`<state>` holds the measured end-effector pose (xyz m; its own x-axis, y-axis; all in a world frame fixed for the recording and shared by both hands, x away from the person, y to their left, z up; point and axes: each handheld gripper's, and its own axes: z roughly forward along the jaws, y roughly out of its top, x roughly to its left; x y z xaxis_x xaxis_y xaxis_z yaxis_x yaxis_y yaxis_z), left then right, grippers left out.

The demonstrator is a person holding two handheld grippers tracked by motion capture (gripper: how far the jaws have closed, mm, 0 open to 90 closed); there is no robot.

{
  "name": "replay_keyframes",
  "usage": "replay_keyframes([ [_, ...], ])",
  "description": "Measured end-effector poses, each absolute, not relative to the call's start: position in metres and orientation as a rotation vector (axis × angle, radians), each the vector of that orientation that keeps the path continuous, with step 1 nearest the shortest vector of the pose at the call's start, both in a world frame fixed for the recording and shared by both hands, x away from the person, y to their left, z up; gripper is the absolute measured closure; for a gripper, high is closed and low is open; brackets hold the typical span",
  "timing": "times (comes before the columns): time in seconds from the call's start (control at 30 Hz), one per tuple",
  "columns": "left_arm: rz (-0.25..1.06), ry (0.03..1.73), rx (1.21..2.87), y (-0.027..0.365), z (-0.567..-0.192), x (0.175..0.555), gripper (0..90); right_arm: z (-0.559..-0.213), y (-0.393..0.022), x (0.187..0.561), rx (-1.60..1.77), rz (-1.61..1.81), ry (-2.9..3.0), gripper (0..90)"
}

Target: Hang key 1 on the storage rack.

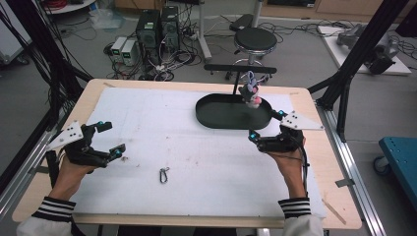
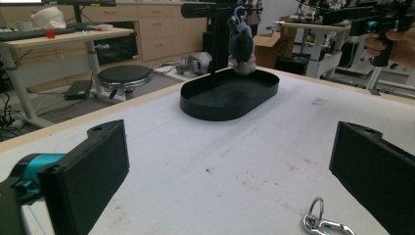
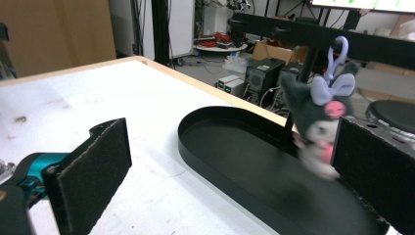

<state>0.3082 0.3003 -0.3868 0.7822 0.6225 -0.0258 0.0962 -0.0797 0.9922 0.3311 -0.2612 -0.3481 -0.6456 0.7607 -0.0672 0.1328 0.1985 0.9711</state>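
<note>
Fuzzy plush keychain [image 1: 252, 93] hangs mid-frame over a smooth oval black tray [image 1: 216, 115]; metal carabiner [image 1: 163, 175] below. Both tongs, left [image 1: 109, 139] and right [image 1: 266, 125], gape empty; plush blurry.

One table [image 1: 314, 162], covered with one white sheet [image 1: 196, 162]. On it, one black oval tray [image 1: 216, 118] with one upright stand [image 1: 239, 69] rising from it. One plush toy [image 1: 251, 93] hanging on that stand, grey with one lilac bow and one loop on top. One metal clasp [image 1: 164, 175] lying on the sheet. Two tools: one left tool [image 1: 103, 142], one right tool [image 1: 265, 127], each with two black jaws, standing apart, nothing between. Two hands, two striped cuffs. Behind the table, one round stool [image 1: 254, 39] and two dark computer towers [image 1: 158, 27].
</note>
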Motion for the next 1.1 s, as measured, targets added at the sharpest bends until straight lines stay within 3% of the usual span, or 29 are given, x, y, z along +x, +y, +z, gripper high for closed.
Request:
replay_keyframes([
  [0.63,0.492,0.575,1.588,0.302,-0.394,0.299,1.7,-0.401,-0.289,0.28,0.741,1.672,1.779,0.7],
  [1.1,0.519,0.569,1.612,0.301,-0.395,0.301,1.7,-0.402,-0.292,0.275,0.736,1.69,1.758,0.7],
])
